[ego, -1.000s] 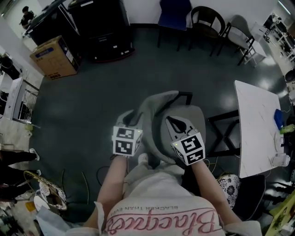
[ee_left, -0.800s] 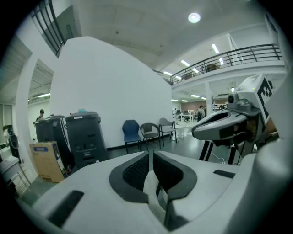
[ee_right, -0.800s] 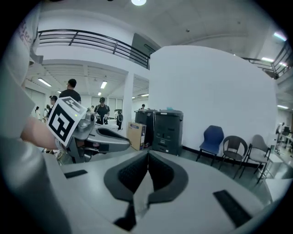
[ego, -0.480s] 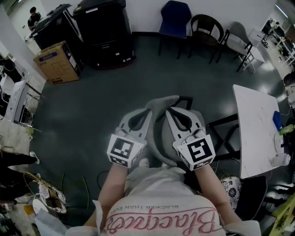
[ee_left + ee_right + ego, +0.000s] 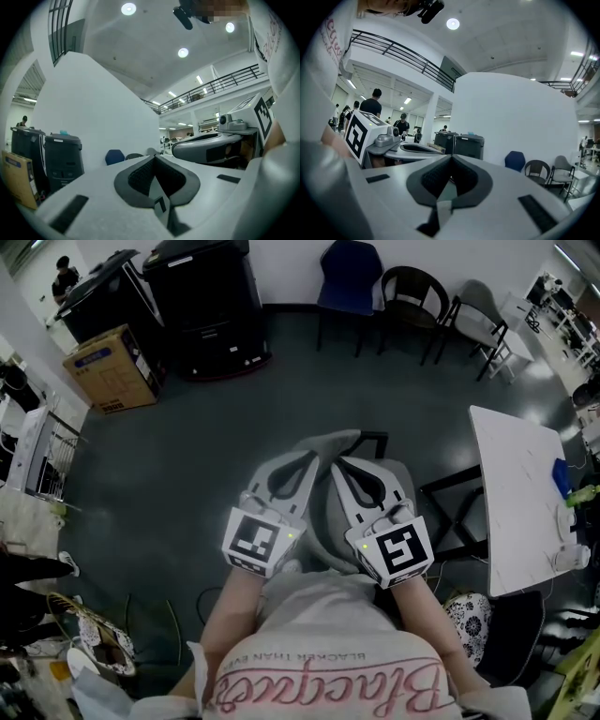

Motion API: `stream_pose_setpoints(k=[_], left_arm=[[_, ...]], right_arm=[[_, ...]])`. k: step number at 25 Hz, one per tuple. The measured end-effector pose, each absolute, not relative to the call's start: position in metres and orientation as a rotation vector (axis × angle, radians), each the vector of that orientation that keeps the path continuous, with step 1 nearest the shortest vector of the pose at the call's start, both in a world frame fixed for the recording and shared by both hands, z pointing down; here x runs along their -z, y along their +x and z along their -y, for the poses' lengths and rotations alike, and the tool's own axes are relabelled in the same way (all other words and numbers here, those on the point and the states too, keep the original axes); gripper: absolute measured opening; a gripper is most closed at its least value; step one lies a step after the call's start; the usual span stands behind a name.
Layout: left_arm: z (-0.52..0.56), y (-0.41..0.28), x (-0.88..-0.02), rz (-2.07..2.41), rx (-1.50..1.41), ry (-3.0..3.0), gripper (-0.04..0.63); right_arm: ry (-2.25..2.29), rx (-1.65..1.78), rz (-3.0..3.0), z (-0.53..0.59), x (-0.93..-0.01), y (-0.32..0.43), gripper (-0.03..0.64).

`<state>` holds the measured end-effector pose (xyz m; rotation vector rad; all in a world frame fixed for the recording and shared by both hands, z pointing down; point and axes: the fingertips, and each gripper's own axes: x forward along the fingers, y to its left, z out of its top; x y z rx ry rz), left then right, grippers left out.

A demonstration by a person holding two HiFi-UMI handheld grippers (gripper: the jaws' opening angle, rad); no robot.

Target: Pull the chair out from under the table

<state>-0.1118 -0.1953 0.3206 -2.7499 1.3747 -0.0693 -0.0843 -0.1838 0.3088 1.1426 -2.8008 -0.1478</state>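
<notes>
left gripper (image 5: pixel 305 460), right gripper (image 5: pixel 342 468) both pinched shut, empty, level above chair (image 5: pixel 408 482). chair looks clear of table (image 5: pixel 511 493), so back off straight, don't clip backrest.

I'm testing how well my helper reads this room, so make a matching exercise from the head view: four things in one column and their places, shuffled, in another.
Things:
1. cardboard box
2. white table
3. blue chair
4. grey chair

Places in the head view:
A. top edge, a little right of the middle
B. right side
C. upper left
D. centre, just left of the table

Pairs: 1-C, 2-B, 3-A, 4-D
</notes>
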Motion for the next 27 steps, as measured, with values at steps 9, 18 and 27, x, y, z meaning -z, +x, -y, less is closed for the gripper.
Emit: stream_pose_setpoints(k=[9,18,27], left_arm=[[0.199,-0.099,-0.324,-1.382,0.069,-2.726,0.005],[0.201,-0.093,-0.327,-1.389,0.046,-2.735,0.005],[0.202,-0.086,-0.325,-1.362,0.066,-2.734,0.005]], right_arm=[[1.161,0.144,2.832,0.184,-0.317,-0.072,0.003],[1.163,0.158,2.838,0.184,-0.318,-0.065,0.003],[1.139,0.126,2.852,0.186,-0.322,-0.066,0.003]])
